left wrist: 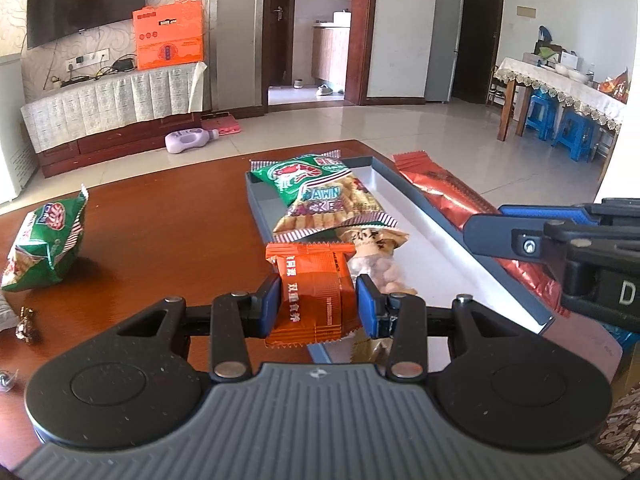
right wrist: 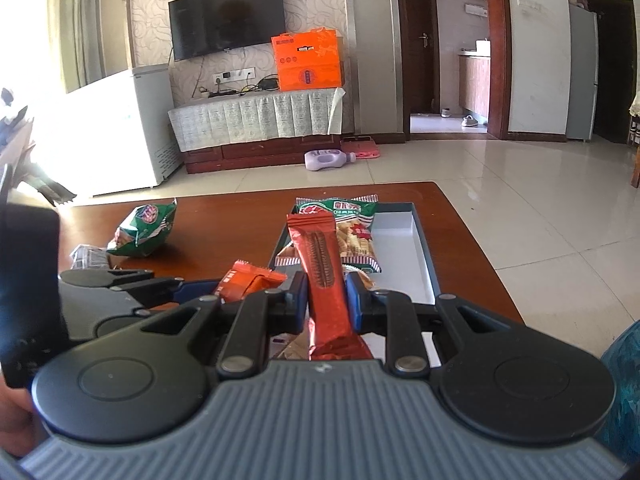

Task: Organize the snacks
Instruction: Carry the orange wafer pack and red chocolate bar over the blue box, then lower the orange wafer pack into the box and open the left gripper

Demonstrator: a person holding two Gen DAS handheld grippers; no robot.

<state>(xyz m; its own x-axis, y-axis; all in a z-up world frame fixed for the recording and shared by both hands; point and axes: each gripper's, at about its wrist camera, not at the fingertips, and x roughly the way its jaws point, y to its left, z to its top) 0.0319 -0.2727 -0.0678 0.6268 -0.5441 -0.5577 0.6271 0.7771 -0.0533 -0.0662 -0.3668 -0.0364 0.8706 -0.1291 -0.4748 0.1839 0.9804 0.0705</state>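
Between the blue pads of my left gripper [left wrist: 318, 304] sits an orange snack packet [left wrist: 316, 296], clamped on both sides and pointing away from me, its far end over the near-left corner of the tray [left wrist: 516, 280]. Just past it, inside the tray, lies a clear bag of pale nuts [left wrist: 380, 264], partly tucked under a green prawn cracker bag [left wrist: 328, 200] that fills the far left end of the tray. Most of the tray's right half shows its bare white floor.

My right gripper [right wrist: 328, 304] is squeezed tight on a long red foil bar [right wrist: 324, 276], which sticks up and forward from the pads; seen from the left wrist, that bar [left wrist: 452, 196] runs along the tray's right wall, outside or above it, I cannot tell which. From the right wrist, the left tool appears low at the left with its orange packet [right wrist: 248, 280].

Farther left on the brown table [left wrist: 172, 220] stands a second green cracker bag [left wrist: 44, 248], well apart from the tray, with small wrapped sweets [left wrist: 26, 324] near the table's left edge.

Beyond the table, a lilac bottle [left wrist: 190, 140] lies on the tiled floor in front of a low cabinet bearing an orange box [left wrist: 170, 40], with a television [left wrist: 86, 0] on the wall.
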